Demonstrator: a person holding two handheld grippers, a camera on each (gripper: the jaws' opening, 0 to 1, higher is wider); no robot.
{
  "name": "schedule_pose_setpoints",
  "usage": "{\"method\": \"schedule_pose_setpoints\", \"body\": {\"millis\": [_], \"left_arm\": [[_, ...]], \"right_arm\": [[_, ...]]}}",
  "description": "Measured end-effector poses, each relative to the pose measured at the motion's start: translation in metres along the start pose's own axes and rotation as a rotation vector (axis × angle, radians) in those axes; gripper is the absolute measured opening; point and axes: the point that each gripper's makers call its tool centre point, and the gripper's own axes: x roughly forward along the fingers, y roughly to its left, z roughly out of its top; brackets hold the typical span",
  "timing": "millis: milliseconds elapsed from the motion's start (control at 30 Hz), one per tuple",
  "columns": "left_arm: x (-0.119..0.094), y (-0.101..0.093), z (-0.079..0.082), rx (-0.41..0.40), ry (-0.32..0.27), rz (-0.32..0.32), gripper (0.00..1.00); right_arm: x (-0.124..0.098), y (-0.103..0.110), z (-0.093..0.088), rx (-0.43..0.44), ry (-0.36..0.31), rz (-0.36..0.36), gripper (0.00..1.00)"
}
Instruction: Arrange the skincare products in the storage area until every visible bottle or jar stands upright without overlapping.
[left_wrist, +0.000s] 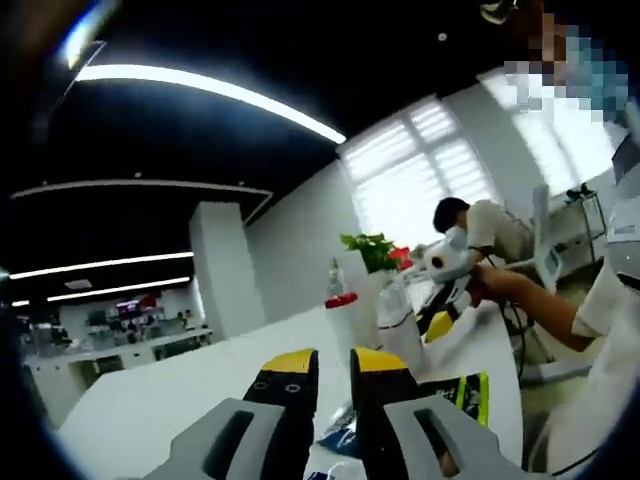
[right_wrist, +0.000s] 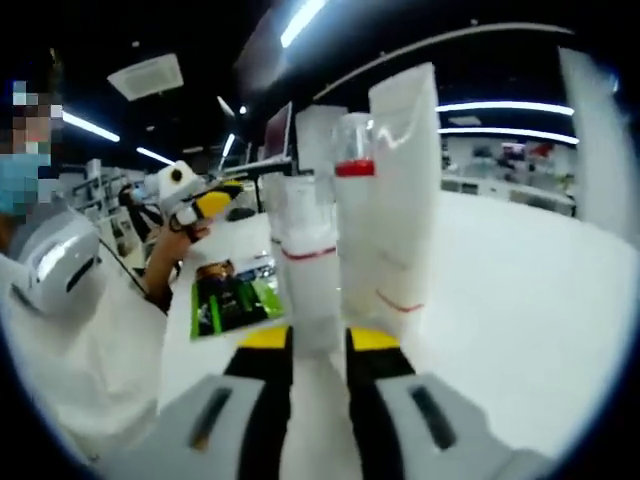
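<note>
**White tubes upright on the table, one between the right jaws**

In the right gripper view a white tube with a red band (right_wrist: 308, 270) stands upright straight ahead, its lower end between the yellow-tipped jaws of the right gripper (right_wrist: 319, 340), which are clamped on it. Just behind and right of it stand a bottle with a red collar (right_wrist: 354, 160) and a tall white tube (right_wrist: 405, 190); they overlap in the picture, so whether they touch cannot be told. To the right of them the white table (right_wrist: 520, 300) runs wide and bare. To the left lies a green packet (right_wrist: 232, 298), flat.

In the left gripper view the left gripper (left_wrist: 328, 372) is lifted above the table, jaws a narrow gap apart with nothing between them. Ahead and right, the same cluster of tubes (left_wrist: 392, 300) stands near the table's far edge, small and hard to separate. The green packet (left_wrist: 468, 392) is partly hidden behind the right jaw.
</note>
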Motion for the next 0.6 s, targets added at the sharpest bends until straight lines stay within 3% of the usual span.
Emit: {"method": "schedule_pose_setpoints", "body": {"millis": [67,200,367,467,600], "left_arm": [[0.01,-0.009,-0.002,0.007,0.023,-0.054,0.03],[0.024,-0.026,-0.008,-0.102,0.081,-0.191,0.0],[0.041,-0.03,-0.001,-0.079,0.114,-0.245,0.0],[0.056,-0.032,-0.006,-0.03,0.167,-0.279,0.0],[0.076,-0.051,-0.017,-0.096,0.236,-0.378,0.0]], "right_arm": [[0.002,0.001,-0.002,0.006,0.011,0.001,0.2],[0.003,0.001,-0.003,0.007,0.023,-0.007,0.21],[0.005,0.004,0.002,0.003,0.029,0.008,0.2],[0.003,0.001,0.004,0.017,0.055,0.02,0.18],[0.003,-0.004,0.005,0.034,0.089,0.007,0.26]]}}
